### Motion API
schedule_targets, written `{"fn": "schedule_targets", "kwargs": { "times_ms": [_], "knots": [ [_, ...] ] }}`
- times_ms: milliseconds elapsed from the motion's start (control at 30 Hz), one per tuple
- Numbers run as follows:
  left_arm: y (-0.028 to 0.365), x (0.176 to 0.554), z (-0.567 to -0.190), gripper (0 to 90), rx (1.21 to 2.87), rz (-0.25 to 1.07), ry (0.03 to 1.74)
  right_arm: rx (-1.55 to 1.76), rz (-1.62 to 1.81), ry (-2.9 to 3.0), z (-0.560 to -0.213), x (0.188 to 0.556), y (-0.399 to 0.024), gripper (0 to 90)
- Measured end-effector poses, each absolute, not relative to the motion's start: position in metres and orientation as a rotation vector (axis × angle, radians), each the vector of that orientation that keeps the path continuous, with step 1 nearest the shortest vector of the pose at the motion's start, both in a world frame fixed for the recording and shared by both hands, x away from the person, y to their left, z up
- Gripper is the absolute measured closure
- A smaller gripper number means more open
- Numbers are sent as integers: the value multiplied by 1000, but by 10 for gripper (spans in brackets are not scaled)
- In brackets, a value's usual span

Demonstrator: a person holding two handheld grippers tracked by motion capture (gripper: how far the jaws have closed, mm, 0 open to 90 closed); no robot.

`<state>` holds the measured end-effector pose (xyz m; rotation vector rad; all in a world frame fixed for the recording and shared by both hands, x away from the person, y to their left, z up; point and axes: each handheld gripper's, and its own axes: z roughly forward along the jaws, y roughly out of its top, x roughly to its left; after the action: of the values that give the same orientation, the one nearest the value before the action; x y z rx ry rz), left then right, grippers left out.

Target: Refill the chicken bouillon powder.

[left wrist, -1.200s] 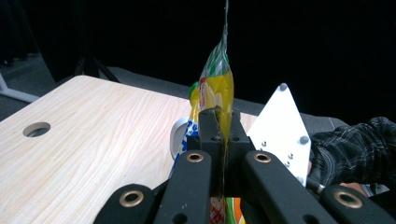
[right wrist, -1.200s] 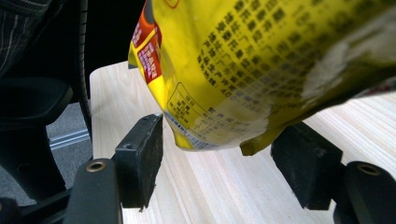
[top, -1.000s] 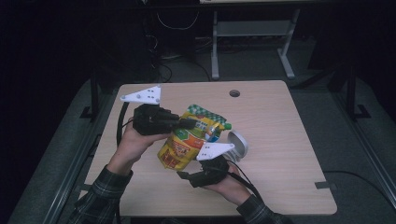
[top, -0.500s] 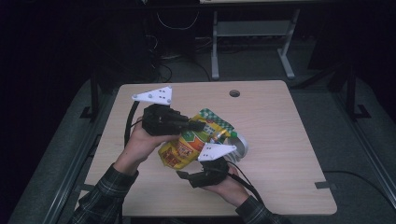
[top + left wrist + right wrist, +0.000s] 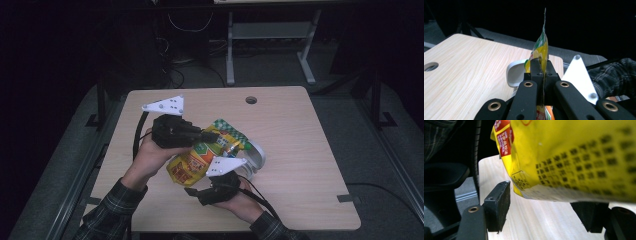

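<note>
Pinching the thin top edge of a yellow snack bag point(image 5: 543, 50), the left gripper point(image 5: 543, 72) has its fingers point(image 5: 535, 68) pressed together on the foil, which stands upright between them in the left gripper view. Seen from above, this left gripper point(image 5: 210, 136) reaches in from the left of the bag point(image 5: 200, 157) and holds it tilted above the tabletop point(image 5: 300, 150), its green-patterned end up and away from the person.

Below the bag, the right gripper point(image 5: 200, 190) points up toward the bag's lower end. Its own camera shows the right gripper point(image 5: 546, 207) with its fingers point(image 5: 499, 205) spread apart, one on each side of the bag's bottom seam point(image 5: 564, 193). The left-hand finger stands clear of the foil; the other is partly hidden behind the bag point(image 5: 574, 155), so I cannot tell whether it touches. The jaws have just been opening slightly, with the bag's lower corner hanging between and just above them.

Beyond the left gripper's fingers, a white bowl point(image 5: 515, 75) sits on the tabletop point(image 5: 469, 70), close behind the bag. From above, the bowl point(image 5: 254, 156) peeks out to the right of the bag, just beside it. A plaid sleeve point(image 5: 112, 210) leads to the left hand.
</note>
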<state>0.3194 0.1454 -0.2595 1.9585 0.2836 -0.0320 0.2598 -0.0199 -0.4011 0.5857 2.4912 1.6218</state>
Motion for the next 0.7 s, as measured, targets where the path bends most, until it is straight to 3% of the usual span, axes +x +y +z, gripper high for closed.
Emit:
{"fn": "schedule_targets", "kwargs": {
  "times_ms": [700],
  "knots": [
    [135,333,-274,900,1978,-54,325,517,1705,2531,-407,256,-13,332]
  ]
}}
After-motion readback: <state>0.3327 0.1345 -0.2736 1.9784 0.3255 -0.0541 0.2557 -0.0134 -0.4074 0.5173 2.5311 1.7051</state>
